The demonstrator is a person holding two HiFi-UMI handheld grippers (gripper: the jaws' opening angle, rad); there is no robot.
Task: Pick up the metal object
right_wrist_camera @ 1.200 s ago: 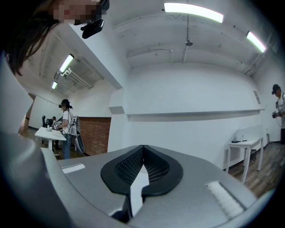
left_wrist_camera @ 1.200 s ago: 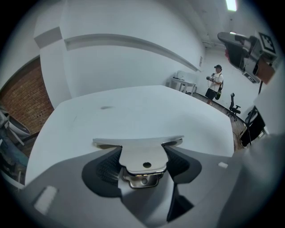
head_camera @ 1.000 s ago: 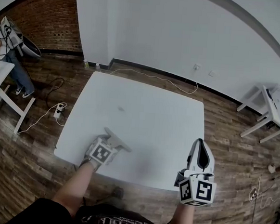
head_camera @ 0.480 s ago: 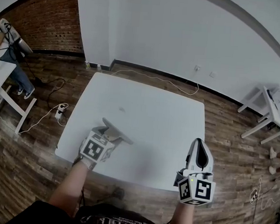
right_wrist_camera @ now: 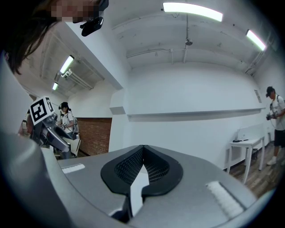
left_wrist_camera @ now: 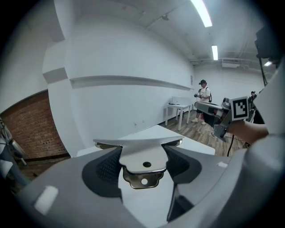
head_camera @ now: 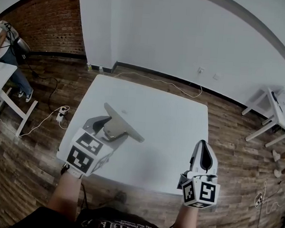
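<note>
Brick wall in the upper left of the head view, with a person below it at the frame's left edge. Left of centre, the left tongs, marker cube nearest the camera, are clamped on the metal object. It is a flat plate with a long crossbar, held above the lower left part of the white table. In the left gripper view the ribbed pads of the left tongs press on both sides of the narrow stem of the metal object. The stem bears two holes, and the crossbar spans beyond the tips. At lower right of the head view, the right tongs sit at the table's near edge, well apart from the plate. The right gripper view shows the right tongs closed tip to tip with nothing between them. A small white desk stands at the far right.
</note>
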